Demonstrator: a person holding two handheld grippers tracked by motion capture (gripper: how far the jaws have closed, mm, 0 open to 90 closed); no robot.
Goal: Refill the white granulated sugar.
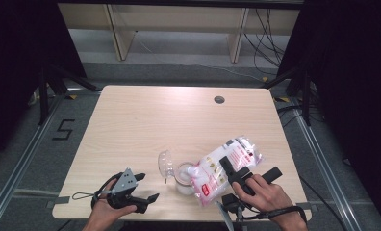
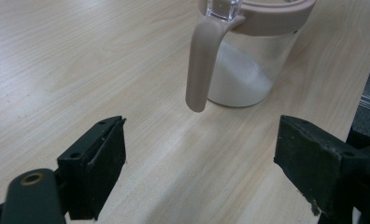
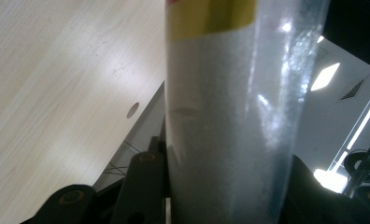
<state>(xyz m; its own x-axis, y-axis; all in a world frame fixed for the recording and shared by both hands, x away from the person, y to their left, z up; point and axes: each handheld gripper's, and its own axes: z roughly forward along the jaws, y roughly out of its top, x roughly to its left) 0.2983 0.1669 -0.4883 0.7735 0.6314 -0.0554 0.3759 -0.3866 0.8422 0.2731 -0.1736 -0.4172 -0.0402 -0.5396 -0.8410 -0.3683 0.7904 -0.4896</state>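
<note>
Clear bag with red print, yellow band; beige-lidded jar; pale wood table

Probably a lab: black curtains, floor rails, bare table.

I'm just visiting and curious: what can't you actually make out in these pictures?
- High view: print on the clear plastic bag of white powder is too small to read.
- Right gripper view: the bag covers the right tool's jaws.
- Left gripper view: the top edge cuts off the clear, pink-rimmed jar; its mouth is unseen.
</note>
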